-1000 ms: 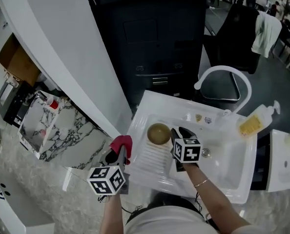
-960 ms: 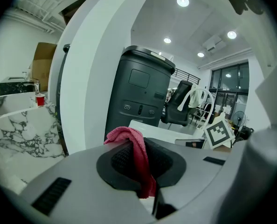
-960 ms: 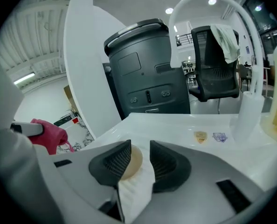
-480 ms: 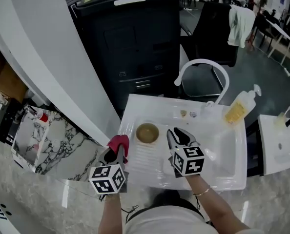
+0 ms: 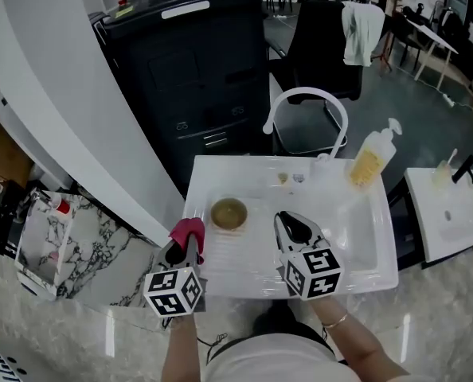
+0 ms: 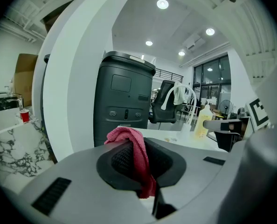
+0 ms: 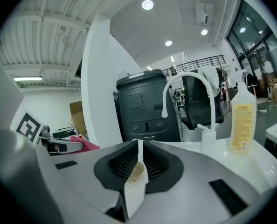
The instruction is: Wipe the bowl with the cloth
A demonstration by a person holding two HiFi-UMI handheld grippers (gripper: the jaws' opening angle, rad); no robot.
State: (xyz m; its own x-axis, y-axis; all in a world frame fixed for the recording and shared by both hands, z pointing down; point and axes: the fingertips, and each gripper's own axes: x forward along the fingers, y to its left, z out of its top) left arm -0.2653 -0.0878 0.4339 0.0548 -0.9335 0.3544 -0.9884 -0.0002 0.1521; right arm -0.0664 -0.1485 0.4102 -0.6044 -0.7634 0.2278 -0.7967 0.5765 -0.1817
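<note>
With the small round tan bowl (image 5: 228, 213) standing unheld on the white sink's (image 5: 356, 265) ribbed drainer and the right tongs (image 5: 291, 223) just narrowed to an empty slit nearby, the left tongs (image 5: 182, 249), clenching the red cloth (image 5: 190, 231), could shove it skidding.

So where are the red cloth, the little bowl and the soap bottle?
red cloth (image 5: 187, 231), head view, on its bunched top.
bowl (image 5: 228, 213), head view, on its brownish inside.
soap bottle (image 7: 243, 125), right gripper view, on its yellow body.
</note>
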